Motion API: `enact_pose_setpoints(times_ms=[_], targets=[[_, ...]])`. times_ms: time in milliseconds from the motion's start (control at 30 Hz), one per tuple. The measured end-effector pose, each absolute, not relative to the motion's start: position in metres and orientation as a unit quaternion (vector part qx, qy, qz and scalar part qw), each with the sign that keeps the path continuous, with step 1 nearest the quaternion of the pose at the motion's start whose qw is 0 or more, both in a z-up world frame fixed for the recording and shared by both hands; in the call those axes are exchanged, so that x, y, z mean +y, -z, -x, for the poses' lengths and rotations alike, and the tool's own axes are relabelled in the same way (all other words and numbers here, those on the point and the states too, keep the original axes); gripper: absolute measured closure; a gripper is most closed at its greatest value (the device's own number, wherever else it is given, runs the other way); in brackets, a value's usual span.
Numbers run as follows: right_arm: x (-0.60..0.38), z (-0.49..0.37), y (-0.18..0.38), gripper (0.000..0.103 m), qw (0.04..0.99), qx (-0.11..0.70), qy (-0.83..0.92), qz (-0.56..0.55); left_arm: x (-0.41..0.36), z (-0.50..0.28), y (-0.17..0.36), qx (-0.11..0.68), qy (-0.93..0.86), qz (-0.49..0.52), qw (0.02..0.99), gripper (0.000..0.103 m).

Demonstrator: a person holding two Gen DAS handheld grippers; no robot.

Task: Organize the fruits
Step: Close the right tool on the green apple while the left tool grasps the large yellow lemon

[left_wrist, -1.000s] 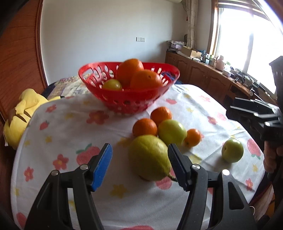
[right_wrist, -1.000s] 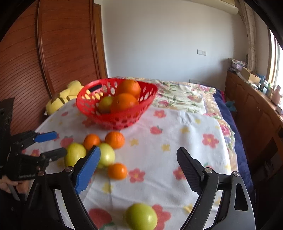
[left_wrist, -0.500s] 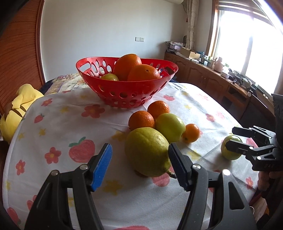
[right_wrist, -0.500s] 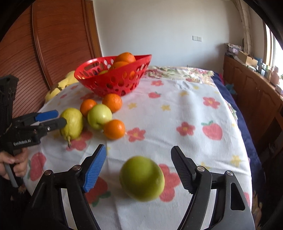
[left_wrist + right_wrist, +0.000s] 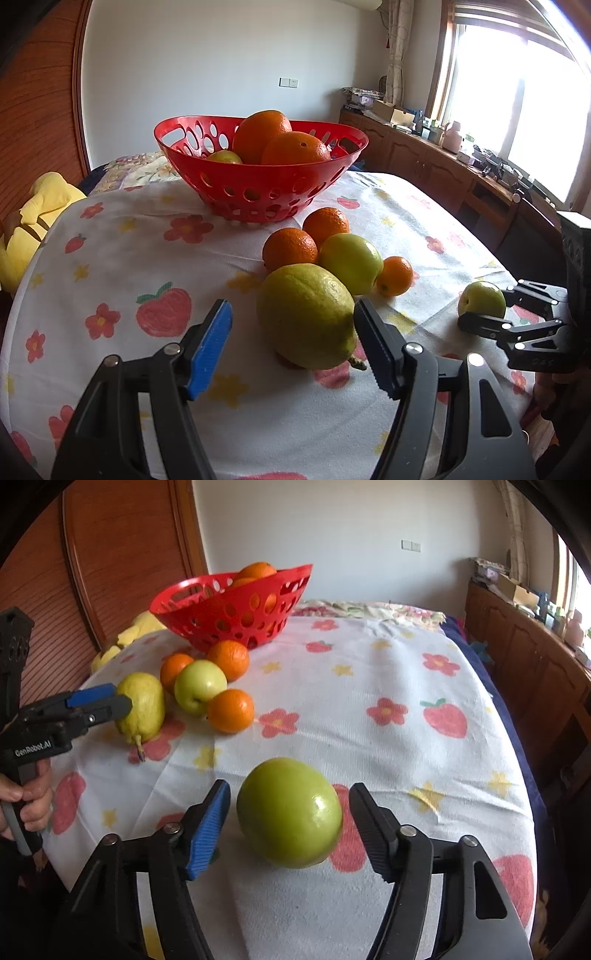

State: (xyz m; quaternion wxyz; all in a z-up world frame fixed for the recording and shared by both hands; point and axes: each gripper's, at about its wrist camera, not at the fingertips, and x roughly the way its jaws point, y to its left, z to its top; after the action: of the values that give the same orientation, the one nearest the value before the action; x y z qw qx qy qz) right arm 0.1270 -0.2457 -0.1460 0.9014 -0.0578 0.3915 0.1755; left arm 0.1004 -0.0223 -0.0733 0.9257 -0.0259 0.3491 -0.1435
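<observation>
Green apple (image 5: 289,818) sits squarely between the spread fingers of the right claw (image 5: 289,825), while the left claw (image 5: 291,345), likewise open, straddles the pear (image 5: 306,315).

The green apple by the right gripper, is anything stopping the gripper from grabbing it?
Nothing visible does. The green apple sits alone between the open fingers of the right gripper, away from the other fruit.

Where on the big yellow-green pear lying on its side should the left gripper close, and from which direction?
Across the widest part of the pear's body, coming in level along the cloth from the stem end, as the left gripper is lined up now. The pear lies on its side with its stem toward the gripper, and the open jaws already flank its flanks.
</observation>
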Motion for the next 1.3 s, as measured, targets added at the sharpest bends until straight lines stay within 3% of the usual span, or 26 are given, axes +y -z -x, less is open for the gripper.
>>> enact_pose_setpoints(times_ms=[67,700,1300], targets=[[-0.244,-0.128,0.149,0.048,0.898,0.399,-0.176,0.061,-0.022,-0.100,0.073,0.349,0.144,0.025,0.926,0.034],[-0.213,-0.132,0.148,0.048,0.905,0.373,-0.186,0.078,-0.027,-0.101,0.074,0.350,0.146,0.011,0.925,0.034],[-0.217,-0.134,0.151,0.048,0.902,0.382,-0.192,0.059,-0.037,-0.123,0.077,0.396,0.142,0.016,0.907,0.034]])
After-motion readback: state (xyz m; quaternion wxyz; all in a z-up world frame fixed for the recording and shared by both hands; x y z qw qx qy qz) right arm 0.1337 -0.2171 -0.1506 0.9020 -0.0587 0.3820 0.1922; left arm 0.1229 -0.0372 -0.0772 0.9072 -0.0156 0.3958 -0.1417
